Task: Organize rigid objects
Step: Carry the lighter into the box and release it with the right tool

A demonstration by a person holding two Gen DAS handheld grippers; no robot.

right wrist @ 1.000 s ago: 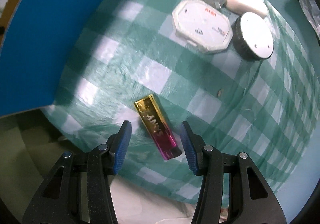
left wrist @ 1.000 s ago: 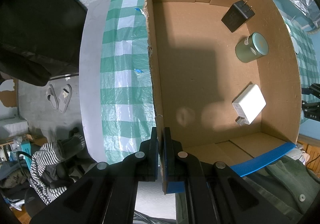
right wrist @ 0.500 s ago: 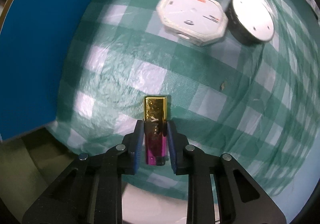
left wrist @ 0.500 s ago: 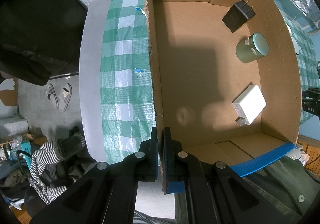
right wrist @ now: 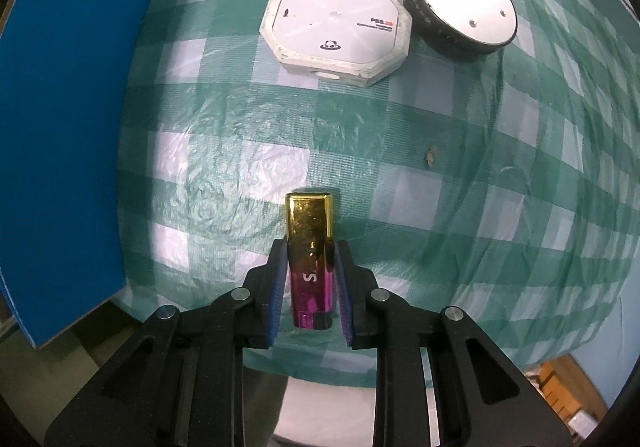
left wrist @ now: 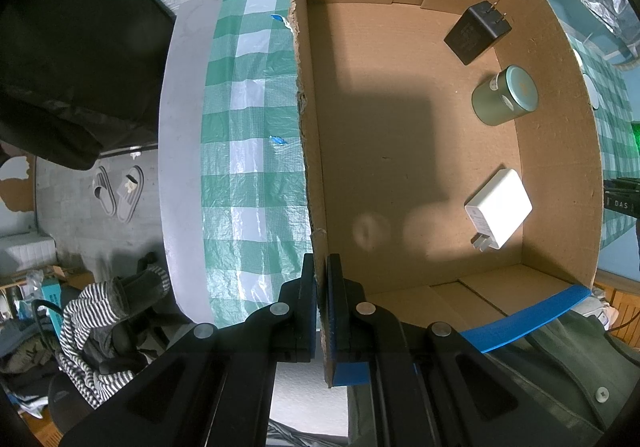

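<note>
Right gripper jaws clamp gold-pink lighter; left gripper jaws pinch box wall; octagonal case reads "PASA".

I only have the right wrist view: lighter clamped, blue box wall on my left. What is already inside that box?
Observer: Three things along the far side: a black charger, a green tin and a white charger.
Operator: Is the box being steadied?
Observer: Yes, the left gripper is shut on the near wall of the box, one finger each side.
Operator: Any free floor for the lighter?
Observer: The middle and the side near the left gripper show bare cardboard.
</note>
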